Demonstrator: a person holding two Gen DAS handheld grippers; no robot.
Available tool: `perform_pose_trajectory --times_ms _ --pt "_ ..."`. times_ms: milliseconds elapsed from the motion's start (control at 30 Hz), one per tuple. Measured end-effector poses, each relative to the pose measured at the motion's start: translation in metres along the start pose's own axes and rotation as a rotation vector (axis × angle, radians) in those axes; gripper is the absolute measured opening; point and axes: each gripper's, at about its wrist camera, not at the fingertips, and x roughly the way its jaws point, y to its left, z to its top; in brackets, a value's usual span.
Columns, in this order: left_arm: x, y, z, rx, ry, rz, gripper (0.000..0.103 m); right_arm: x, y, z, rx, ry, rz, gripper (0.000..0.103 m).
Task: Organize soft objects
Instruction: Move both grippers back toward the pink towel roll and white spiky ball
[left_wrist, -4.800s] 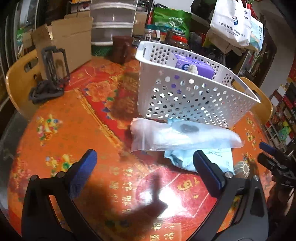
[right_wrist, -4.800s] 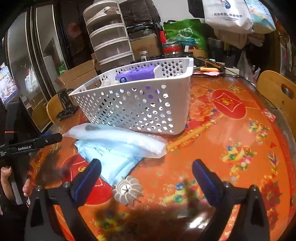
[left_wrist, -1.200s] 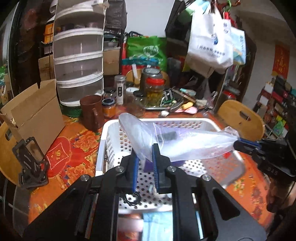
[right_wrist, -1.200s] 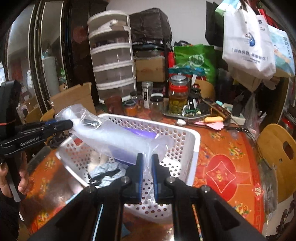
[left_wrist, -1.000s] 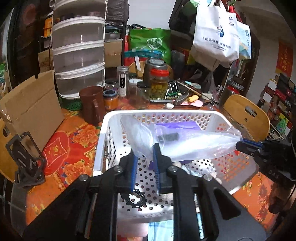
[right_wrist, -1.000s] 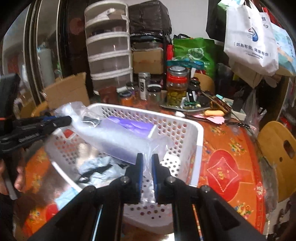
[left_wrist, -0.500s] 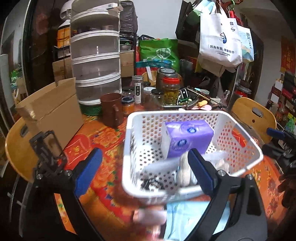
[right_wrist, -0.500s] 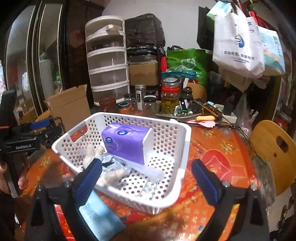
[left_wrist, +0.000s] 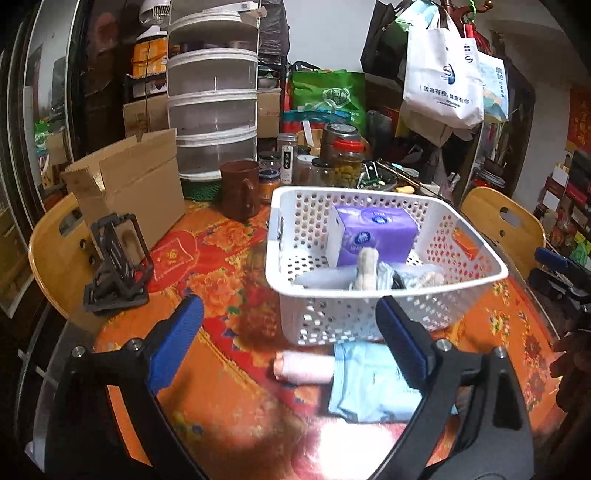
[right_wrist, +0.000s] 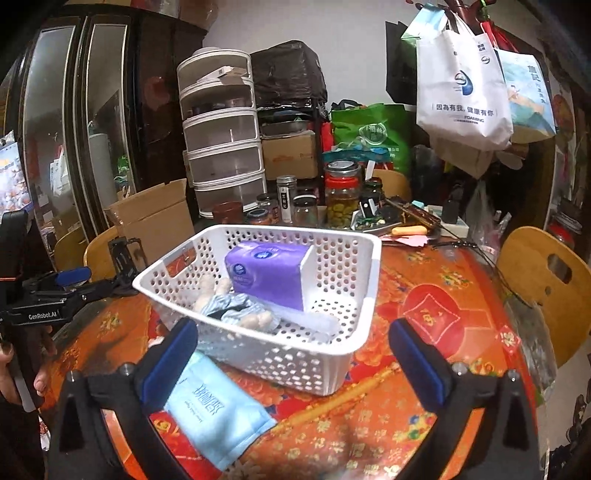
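Right gripper (right_wrist: 291, 354) opening (empty) before crumpled clear bag (right_wrist: 306, 319) in basket (right_wrist: 369, 295).

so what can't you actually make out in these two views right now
- Light blue packet: left wrist view, partly hidden behind the left gripper's finger; blurred.
- Basket contents: right wrist view, the clear bag and bundled cloth overlap; what's inside can't be told.
- Pink roll: left wrist view, blurred; unidentifiable.
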Motion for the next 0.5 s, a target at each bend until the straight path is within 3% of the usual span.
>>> perform_pose_trajectory --times_ms 500 --pt "0.014 0.013 -0.052 -0.061 0.104 -0.021 0.093 -0.023 0.002 -0.065 0.067 0.033 0.028 0.103"
